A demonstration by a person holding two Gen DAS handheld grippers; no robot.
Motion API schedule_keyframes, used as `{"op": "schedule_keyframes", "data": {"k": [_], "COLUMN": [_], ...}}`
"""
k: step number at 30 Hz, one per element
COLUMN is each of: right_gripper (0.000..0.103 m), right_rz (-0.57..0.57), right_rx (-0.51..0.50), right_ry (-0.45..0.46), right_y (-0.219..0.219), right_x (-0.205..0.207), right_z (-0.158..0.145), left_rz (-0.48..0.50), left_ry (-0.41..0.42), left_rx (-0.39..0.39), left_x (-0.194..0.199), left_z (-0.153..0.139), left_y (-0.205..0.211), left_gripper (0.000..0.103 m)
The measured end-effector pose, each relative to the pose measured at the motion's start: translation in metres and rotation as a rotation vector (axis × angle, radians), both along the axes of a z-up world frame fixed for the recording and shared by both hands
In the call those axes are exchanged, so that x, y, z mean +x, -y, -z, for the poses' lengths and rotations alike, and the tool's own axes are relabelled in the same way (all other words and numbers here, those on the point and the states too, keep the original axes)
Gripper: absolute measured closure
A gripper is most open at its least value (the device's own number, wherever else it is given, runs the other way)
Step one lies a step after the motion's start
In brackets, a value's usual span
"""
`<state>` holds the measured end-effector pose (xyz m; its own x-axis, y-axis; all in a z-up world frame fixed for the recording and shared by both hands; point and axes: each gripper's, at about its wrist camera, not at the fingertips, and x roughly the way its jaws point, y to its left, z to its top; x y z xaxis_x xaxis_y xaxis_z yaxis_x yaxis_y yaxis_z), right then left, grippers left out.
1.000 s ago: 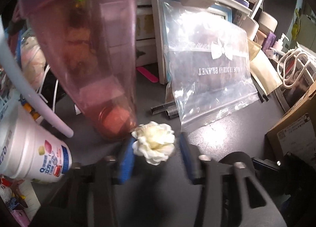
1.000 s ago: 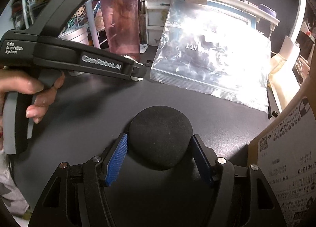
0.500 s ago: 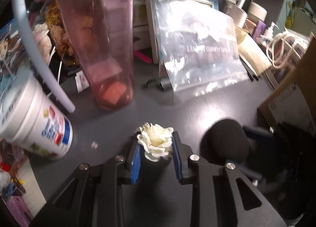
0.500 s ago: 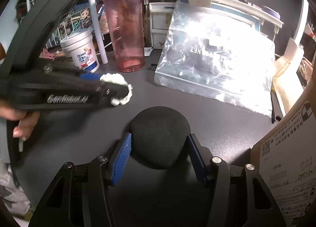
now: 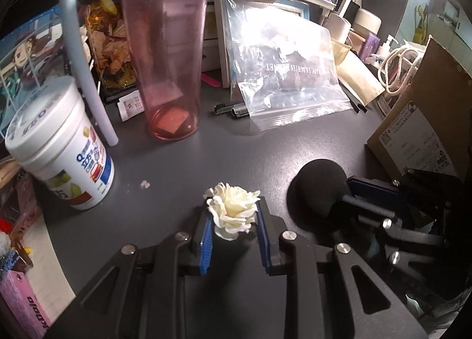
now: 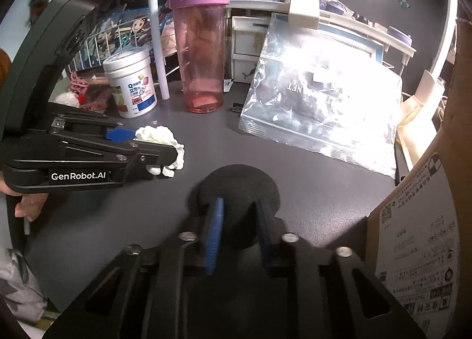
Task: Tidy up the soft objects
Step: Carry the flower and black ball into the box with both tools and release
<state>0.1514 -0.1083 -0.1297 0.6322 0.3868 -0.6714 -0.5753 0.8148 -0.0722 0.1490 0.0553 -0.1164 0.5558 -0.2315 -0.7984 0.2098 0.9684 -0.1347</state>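
So both claws have their pickups done at this point. The left claw [image 5: 233, 222] is clamped on a little cream fabric flower [image 5: 231, 206], which pokes out just past its blue pads [image 5: 206, 238], held slightly off the dark tabletop [image 5: 236, 156] by the look of it. The right claw [image 6: 239, 221] has just been squeezing in and is now pinched tight on a black foam ball [image 6: 239, 185], squashing it hard between the pads; whether the ball is touching the tabletop is hard to tell.

Looks like the grab step is finished and the carry step is next. No obvious bin or tray for soft stuff shows up in either view, so the destination is anyone's guess. Ahead of the left claw there's a pink tumbler [image 5: 168, 55] and, off to its left, a white tub [image 5: 62, 144]; ahead of the right claw lies a stack of clear zip bags [image 6: 321, 114], with a cardboard box [image 6: 421, 235] close on its right.

Next move probably calls for lifting both clear without knocking that clutter, and keeping the squeeze gentle so the flower doesn't slip out.
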Motion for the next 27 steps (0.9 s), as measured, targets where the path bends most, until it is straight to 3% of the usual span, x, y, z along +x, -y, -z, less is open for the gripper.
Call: {"op": "schedule_keyframes", "data": {"k": [3, 4, 5, 7, 12, 16, 18, 20, 27], "right_gripper": [0.09, 0.085, 0.078, 0.044, 0.043, 0.028, 0.027, 0.041, 0.05], "right_rz": [0.007, 0.02, 0.039, 0.05, 0.016, -0.005, -0.016, -0.029, -0.033], "right_rx": [-0.013, -0.003, 0.003, 0.03, 0.02, -0.029, -0.025, -0.017, -0.001], "right_ry": [-0.006, -0.008, -0.019, -0.032, -0.078, -0.07, -0.075, -0.063, -0.048], "right_y": [-0.001, 0.0, 0.001, 0.004, -0.004, -0.016, -0.018, -0.019, -0.016], "right_x": [0.0, 0.001, 0.002, 0.003, 0.012, 0.016, 0.017, 0.016, 0.011], "right_z": [0.001, 0.0, -0.001, -0.002, 0.005, 0.012, 0.012, 0.011, 0.005], "left_rz": [0.002, 0.004, 0.006, 0.009, 0.006, 0.005, 0.004, 0.002, 0.0], "left_ry": [0.0, 0.0, -0.001, 0.002, 0.004, 0.003, 0.003, 0.002, 0.006], "left_rx": [0.002, 0.003, 0.003, 0.002, -0.005, -0.009, -0.011, -0.013, -0.023], "left_x": [-0.003, -0.003, -0.004, -0.006, -0.005, -0.005, -0.005, -0.005, -0.007], "left_z": [0.001, 0.001, 0.002, 0.002, 0.003, 0.003, 0.003, 0.004, 0.001], "left_y": [-0.002, -0.002, -0.001, -0.002, -0.003, -0.004, -0.005, -0.005, -0.007], "left_gripper": [0.08, 0.08, 0.08, 0.08, 0.08, 0.08, 0.08, 0.08, 0.08]}}
